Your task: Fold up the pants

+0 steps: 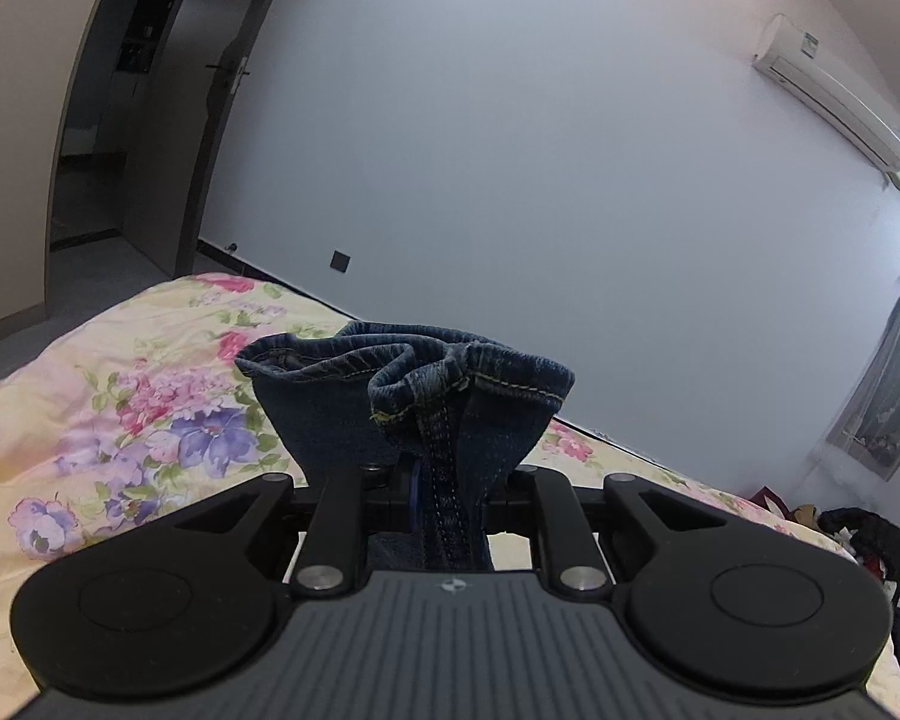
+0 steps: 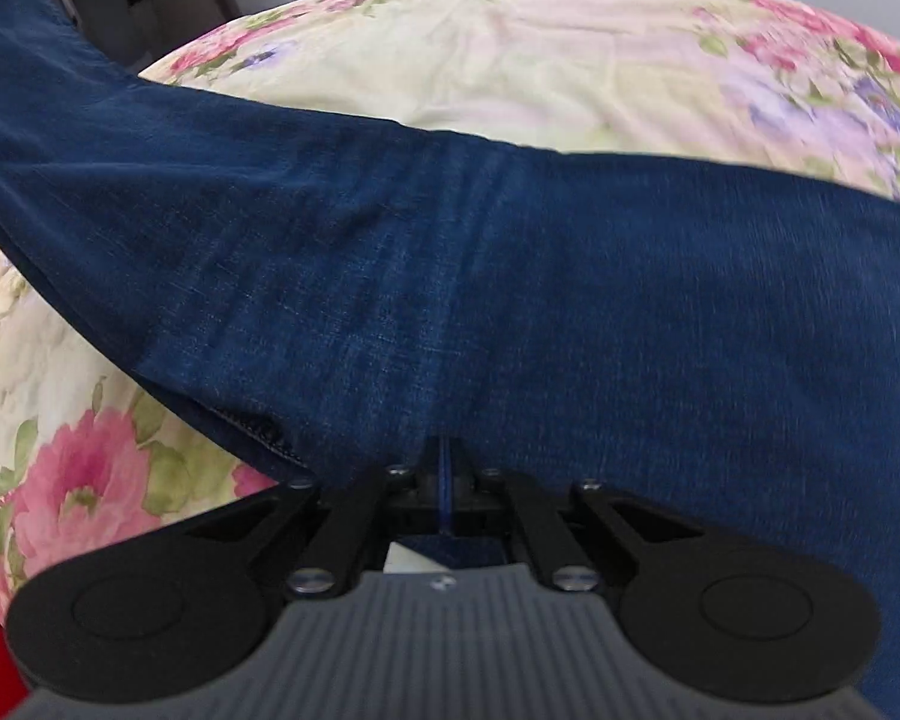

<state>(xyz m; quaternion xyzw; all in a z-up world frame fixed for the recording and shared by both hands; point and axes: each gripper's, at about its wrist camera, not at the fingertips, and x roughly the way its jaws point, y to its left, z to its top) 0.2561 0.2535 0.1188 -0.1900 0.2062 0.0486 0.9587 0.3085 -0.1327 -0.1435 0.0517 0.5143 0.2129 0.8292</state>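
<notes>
The pants are dark blue jeans. In the left wrist view my left gripper (image 1: 417, 483) is shut on a bunched hem end of the jeans (image 1: 414, 384), with yellow stitching showing, held up above the bed. In the right wrist view my right gripper (image 2: 444, 477) is shut on the jeans (image 2: 450, 276) along a seam edge. The denim stretches wide across that view, lifted over the bed, running up to the top left. The fingertips of both grippers are hidden in the cloth.
A bed with a yellow floral sheet (image 1: 120, 396) lies below both grippers (image 2: 510, 60). A white wall with an air conditioner (image 1: 834, 90) stands behind. An open doorway (image 1: 102, 120) is at the left. Dark clutter (image 1: 858, 540) lies at the bed's right side.
</notes>
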